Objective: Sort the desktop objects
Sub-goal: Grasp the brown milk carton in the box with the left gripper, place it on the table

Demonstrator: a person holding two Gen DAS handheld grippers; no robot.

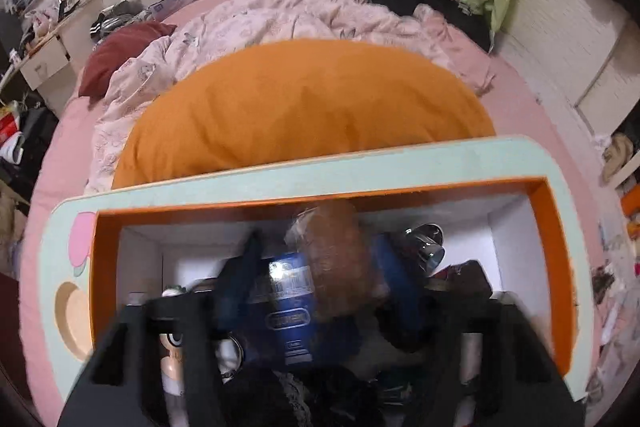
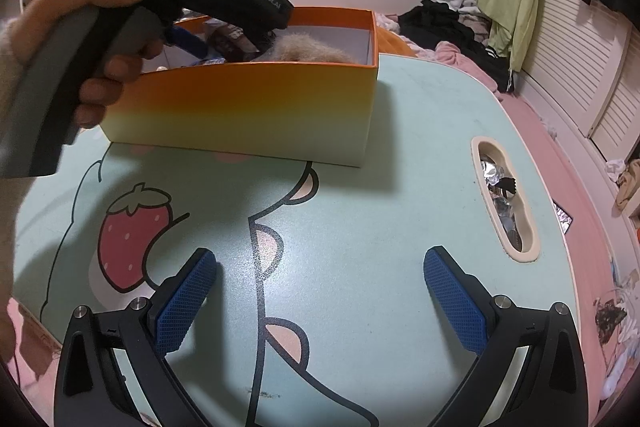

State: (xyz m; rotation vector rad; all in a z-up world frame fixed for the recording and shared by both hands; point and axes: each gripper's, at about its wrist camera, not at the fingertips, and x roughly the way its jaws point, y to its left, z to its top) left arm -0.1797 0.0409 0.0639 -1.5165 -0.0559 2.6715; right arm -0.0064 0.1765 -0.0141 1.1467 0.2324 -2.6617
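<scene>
Left gripper (image 1: 320, 291), jaws narrowed around a blurred brownish wrapped object (image 1: 332, 259) over the orange cardboard box (image 2: 256, 103), firm contact unclear; next, release inside.

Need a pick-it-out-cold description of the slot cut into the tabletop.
Start at the mint-green table with the strawberry cartoon, set on the pink bed. Right of the orange box, near the table's right edge, sits the slot. It is a cream-rimmed oblong recess holding crumpled foil wrappers, the only opening in that surface.
</scene>
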